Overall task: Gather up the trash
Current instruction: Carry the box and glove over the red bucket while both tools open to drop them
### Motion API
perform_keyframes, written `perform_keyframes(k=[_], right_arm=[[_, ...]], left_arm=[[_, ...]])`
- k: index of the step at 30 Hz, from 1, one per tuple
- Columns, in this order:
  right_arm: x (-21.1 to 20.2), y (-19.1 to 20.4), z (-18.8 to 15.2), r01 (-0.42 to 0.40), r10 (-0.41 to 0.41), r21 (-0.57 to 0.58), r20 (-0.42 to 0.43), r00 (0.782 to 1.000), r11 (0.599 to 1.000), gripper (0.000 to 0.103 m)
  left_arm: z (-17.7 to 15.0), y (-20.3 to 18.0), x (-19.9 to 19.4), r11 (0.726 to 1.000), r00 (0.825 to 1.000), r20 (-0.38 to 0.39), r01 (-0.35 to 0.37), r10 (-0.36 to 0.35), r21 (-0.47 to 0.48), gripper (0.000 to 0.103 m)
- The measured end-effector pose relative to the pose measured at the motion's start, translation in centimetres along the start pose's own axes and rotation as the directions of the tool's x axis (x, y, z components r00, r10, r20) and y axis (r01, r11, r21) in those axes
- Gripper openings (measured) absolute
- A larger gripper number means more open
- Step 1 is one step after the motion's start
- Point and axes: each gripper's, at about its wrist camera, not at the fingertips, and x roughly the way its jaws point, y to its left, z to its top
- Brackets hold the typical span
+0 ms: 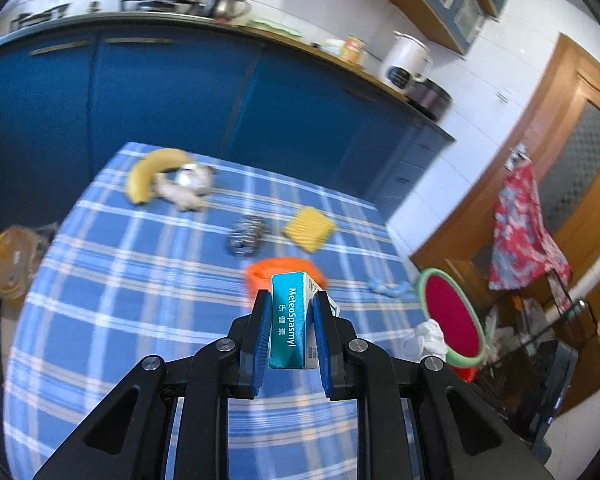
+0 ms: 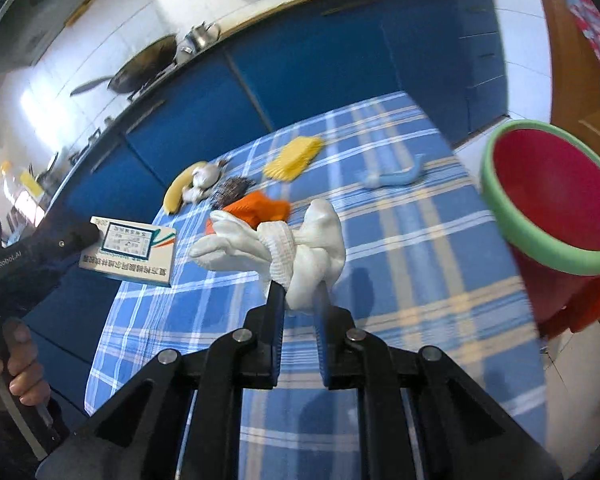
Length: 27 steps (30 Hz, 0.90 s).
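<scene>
My left gripper [image 1: 290, 300] is shut on a teal and white medicine box [image 1: 290, 320] and holds it above the blue checked tablecloth [image 1: 140, 300]. The box also shows in the right wrist view [image 2: 130, 250], held at the left. My right gripper [image 2: 298, 292] is shut on a white glove [image 2: 300, 240] above the cloth [image 2: 420, 280]; the glove shows in the left wrist view [image 1: 428, 338]. A red bin with a green rim [image 2: 552, 208] stands off the table's right edge; it also shows in the left wrist view [image 1: 452, 316].
On the cloth lie a banana [image 1: 148, 172], crumpled paper [image 1: 184, 188], a steel scourer [image 1: 246, 236], a yellow sponge [image 1: 310, 228], an orange item [image 1: 260, 272] and a light blue scrap [image 1: 388, 288]. Blue kitchen cabinets [image 1: 180, 92] stand behind the table.
</scene>
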Motion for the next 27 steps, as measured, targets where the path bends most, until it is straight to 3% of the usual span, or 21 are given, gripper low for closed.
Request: perform_keyframes(k=[15, 27], right_arm=[[-5.1, -8.9, 1.0, 0.121, -0.14, 0.155, 0.115, 0.983, 0.98, 0.017], [-6.8, -16.6, 2.2, 0.253, -0.292, 0.266, 0.12, 0.949, 0.93, 0.017]], left_arm=[[1.1, -11.3, 6.3, 0.977, 0.992, -0.078, 0.108, -0.095, 0.185, 0.021], [0.0, -22.2, 14.5, 0.916, 0.972, -0.165, 0.213, -0.165, 0.339, 0.021]])
